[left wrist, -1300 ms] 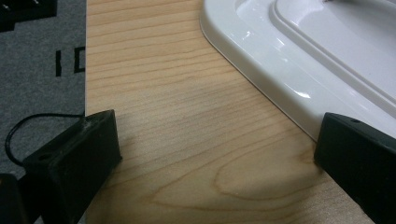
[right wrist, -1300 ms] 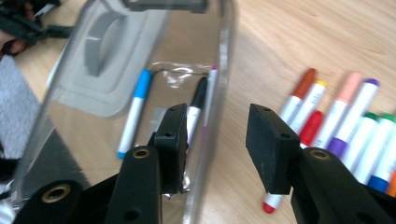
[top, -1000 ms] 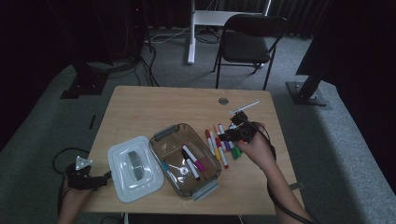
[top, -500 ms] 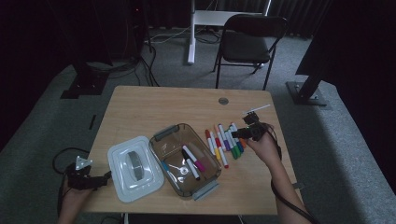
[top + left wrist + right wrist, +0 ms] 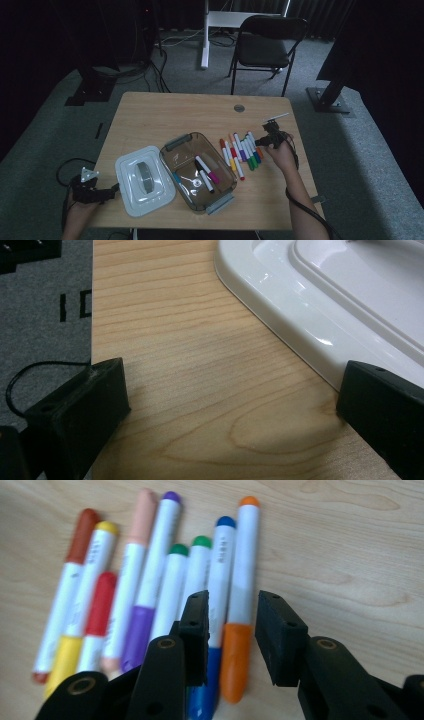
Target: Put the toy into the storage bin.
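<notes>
The right gripper [image 5: 230, 625] is lowered over the row of markers on the wooden table [image 5: 200, 112]; its jaws, just closing, straddle the white orange-capped marker [image 5: 241, 580] without pressing it. The left gripper [image 5: 225, 405] is held apart beside the white plastic lid [image 5: 320, 305].

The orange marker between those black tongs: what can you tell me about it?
The orange marker has a white barrel, an orange cap and an orange end tip. It looks like plastic. It lies flat on the wooden table, at the edge of a row, right beside the blue marker. The right tongs, just closing, straddle it without pressing yet.
</notes>
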`<state>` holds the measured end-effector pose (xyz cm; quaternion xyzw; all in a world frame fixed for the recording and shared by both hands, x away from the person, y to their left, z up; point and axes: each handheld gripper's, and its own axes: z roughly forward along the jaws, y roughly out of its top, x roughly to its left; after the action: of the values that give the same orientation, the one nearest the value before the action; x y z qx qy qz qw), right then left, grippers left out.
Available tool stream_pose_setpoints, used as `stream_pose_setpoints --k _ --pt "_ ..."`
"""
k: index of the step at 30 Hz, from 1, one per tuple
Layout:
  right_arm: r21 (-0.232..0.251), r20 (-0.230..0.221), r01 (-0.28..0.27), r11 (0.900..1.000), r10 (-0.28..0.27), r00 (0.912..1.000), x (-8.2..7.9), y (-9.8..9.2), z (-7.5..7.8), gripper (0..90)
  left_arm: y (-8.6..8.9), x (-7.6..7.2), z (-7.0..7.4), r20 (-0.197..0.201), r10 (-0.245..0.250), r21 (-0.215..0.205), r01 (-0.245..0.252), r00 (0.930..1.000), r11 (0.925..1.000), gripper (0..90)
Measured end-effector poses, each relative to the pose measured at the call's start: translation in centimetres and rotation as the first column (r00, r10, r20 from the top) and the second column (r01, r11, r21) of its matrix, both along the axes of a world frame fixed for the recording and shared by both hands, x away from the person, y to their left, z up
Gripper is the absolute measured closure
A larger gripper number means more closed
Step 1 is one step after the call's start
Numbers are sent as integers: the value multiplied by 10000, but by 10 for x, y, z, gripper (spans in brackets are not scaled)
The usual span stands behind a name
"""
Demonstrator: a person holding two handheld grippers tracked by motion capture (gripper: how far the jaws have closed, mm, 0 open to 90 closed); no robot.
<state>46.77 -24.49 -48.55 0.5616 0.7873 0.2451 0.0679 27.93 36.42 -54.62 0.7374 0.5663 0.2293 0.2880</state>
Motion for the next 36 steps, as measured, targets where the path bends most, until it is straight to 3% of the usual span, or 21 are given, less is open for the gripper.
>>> stream_pose_setpoints --k 7,11,14,23,30,36 --pt "-38 -481 170 9998 -172 9987 13 1 -18 700 0 0 0 0 0 -2 0 10000 10000 7" --pt "-242 -530 209 9995 -222 9983 14 3 -23 713 0 0 0 3 1 -4 -1 10000 10000 7" --pt "-73 -677 204 9998 -208 9975 16 3 -24 751 0 0 0 1 3 -2 -3 10000 10000 7" --pt "-564 -519 228 9982 -257 9983 16 4 -27 757 0 0 0 -1 1 -4 -1 10000 10000 7" --pt "-253 -601 617 9978 -631 9962 13 -1 -24 766 0 0 0 -1 0 -3 0 10000 10000 7" --pt "257 -421 773 9967 -761 9962 3 -9 -9 767 0 0 0 5 7 -11 -7 10000 10000 7"
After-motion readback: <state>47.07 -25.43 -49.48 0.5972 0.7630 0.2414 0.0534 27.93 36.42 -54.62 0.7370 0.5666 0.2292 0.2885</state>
